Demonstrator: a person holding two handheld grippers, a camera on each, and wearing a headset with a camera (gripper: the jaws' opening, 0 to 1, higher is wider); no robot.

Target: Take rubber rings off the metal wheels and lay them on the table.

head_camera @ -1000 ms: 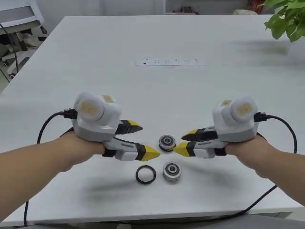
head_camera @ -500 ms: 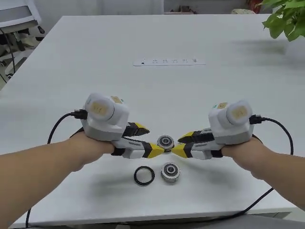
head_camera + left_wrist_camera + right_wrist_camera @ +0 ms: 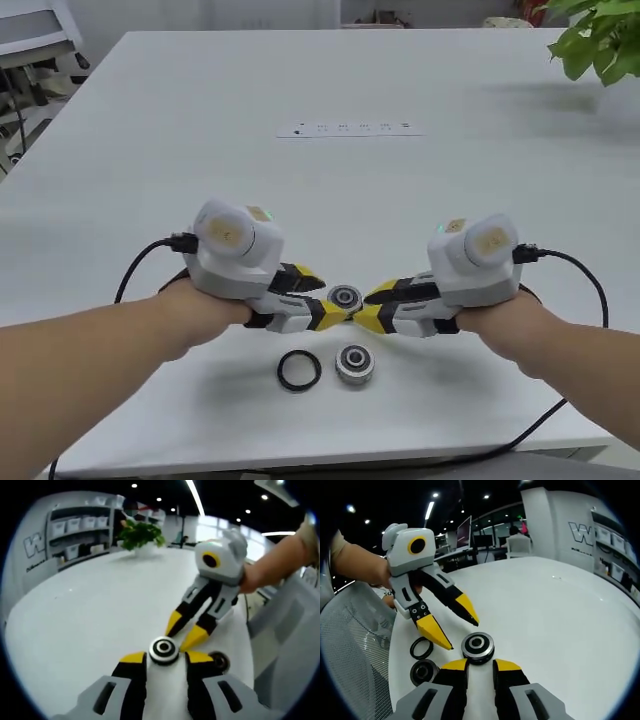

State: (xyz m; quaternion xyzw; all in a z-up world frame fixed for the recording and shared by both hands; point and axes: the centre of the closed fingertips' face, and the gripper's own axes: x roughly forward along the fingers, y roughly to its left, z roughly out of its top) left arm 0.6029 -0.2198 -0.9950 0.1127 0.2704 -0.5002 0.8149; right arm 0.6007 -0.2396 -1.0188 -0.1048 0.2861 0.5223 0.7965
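A metal wheel [image 3: 345,296] with a dark rim lies on the white table [image 3: 330,190] between my two grippers. My left gripper [image 3: 325,300] is open, and the wheel [image 3: 163,650] sits at the gap between its yellow tips. My right gripper [image 3: 366,305] faces it from the other side, open, with the wheel [image 3: 478,646] just ahead of its tips. Closer to me lie a second wheel [image 3: 354,362] and a loose black rubber ring [image 3: 299,370]. The right gripper view has the left gripper [image 3: 455,627] with jaws apart, the ring [image 3: 421,647] and the second wheel [image 3: 423,671].
A white strip with printed marks [image 3: 352,128] lies mid-table. A green plant [image 3: 600,40] stands at the far right corner. Black cables [image 3: 140,265] trail from both grippers toward the table's front edge. A chair [image 3: 30,60] stands off the table's left side.
Both grippers have closed in on the upper wheel from either side, so their tips now nearly meet around it. The lower wheel and loose ring have stayed put.
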